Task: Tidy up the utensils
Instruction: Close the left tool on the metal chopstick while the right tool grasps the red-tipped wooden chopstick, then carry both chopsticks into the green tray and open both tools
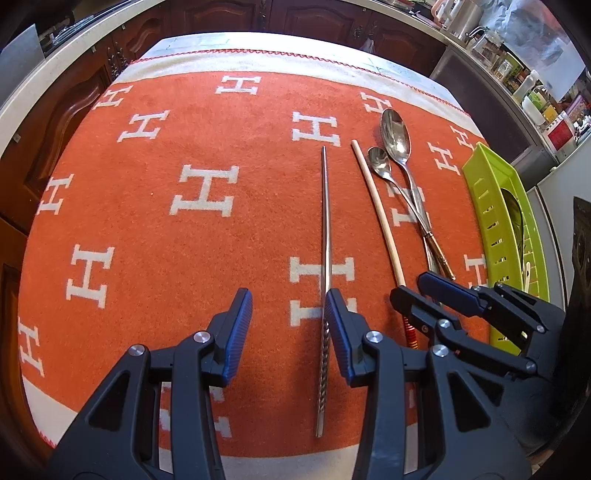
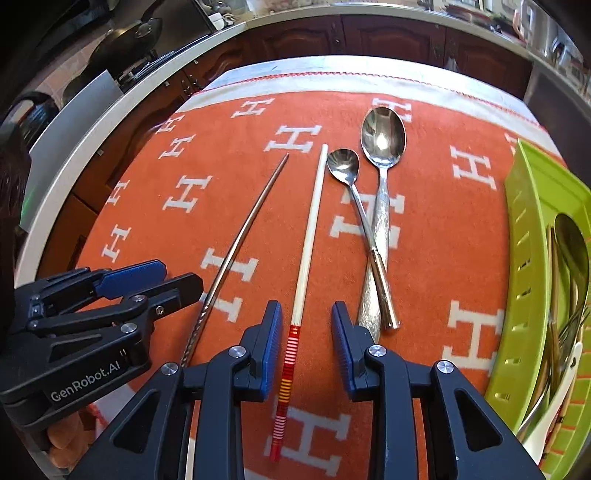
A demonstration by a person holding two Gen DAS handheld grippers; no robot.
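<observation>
A metal chopstick (image 1: 325, 236) lies on the orange cloth (image 1: 184, 236); my left gripper (image 1: 290, 325) is open around its twisted handle end, right pad close to it. A wooden chopstick (image 2: 308, 236) with a red striped end lies between the pads of my open right gripper (image 2: 306, 332). A small spoon (image 2: 345, 166) and a large spoon (image 2: 382, 136) lie crossed to the right. In the left wrist view the wooden chopstick (image 1: 376, 206), both spoons (image 1: 397, 140) and the right gripper (image 1: 424, 295) show. The left gripper (image 2: 177, 280) shows in the right wrist view.
A green slotted utensil tray (image 2: 524, 258) stands at the table's right edge, holding spoons, a fork and a white spoon; it also shows in the left wrist view (image 1: 491, 221). Dark wooden cabinets (image 1: 314, 18) and a countertop with jars (image 1: 517, 66) lie beyond the table.
</observation>
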